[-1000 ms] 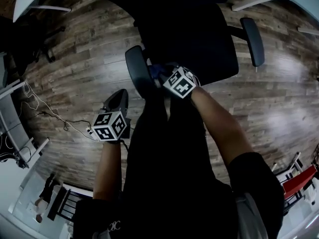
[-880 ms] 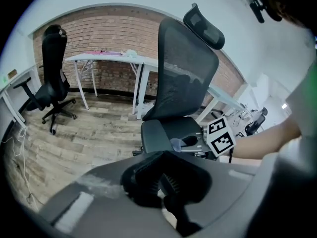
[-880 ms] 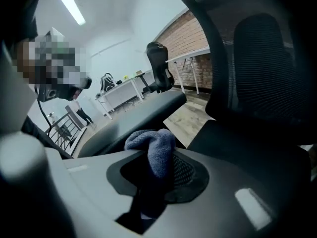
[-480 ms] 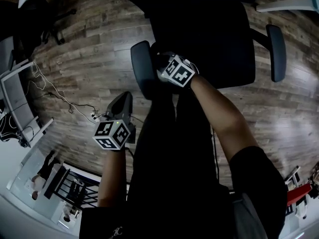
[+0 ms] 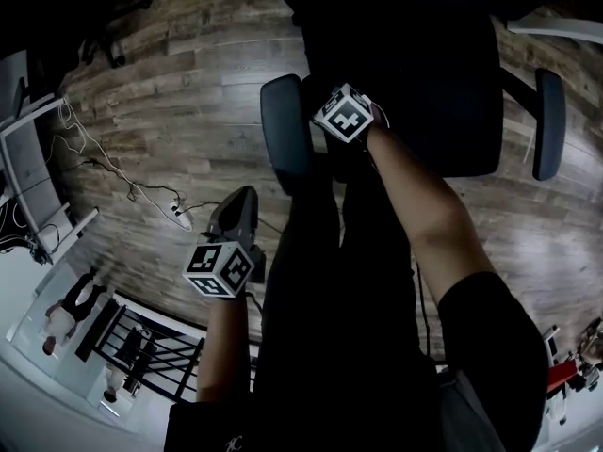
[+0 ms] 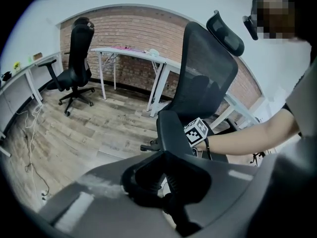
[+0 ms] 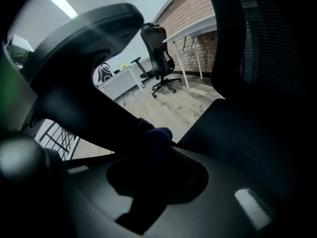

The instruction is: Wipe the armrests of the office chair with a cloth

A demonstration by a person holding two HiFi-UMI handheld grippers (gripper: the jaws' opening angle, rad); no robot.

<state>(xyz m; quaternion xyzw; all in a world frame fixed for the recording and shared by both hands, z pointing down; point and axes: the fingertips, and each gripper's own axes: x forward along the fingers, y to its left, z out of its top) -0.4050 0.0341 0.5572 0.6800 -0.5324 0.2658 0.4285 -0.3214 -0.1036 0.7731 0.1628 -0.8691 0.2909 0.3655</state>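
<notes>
The black office chair (image 5: pixel 415 73) stands in front of me. Its left armrest (image 5: pixel 283 130) is a dark padded bar, and its right armrest (image 5: pixel 549 121) sits at the far right. My right gripper (image 5: pixel 318 125) is at the inner side of the left armrest, about mid-length, shut on a dark blue cloth (image 7: pixel 156 137). In the right gripper view the cloth presses against the armrest's underside (image 7: pixel 84 48). The cloth is hidden in the head view. My left gripper (image 5: pixel 240 213) hangs lower left, away from the chair, shut and holding nothing.
Wood plank floor (image 5: pixel 170 83) all round. Loose cables and a power strip (image 5: pixel 174 213) lie on the floor at the left. A second black chair (image 6: pixel 79 58) and a white desk (image 6: pixel 143 58) stand by the brick wall. A black railing (image 5: pixel 141 351) is at the lower left.
The right gripper has slid with the cloth along the left armrest, from its near end to about its middle. The left gripper has stayed low at the left.
</notes>
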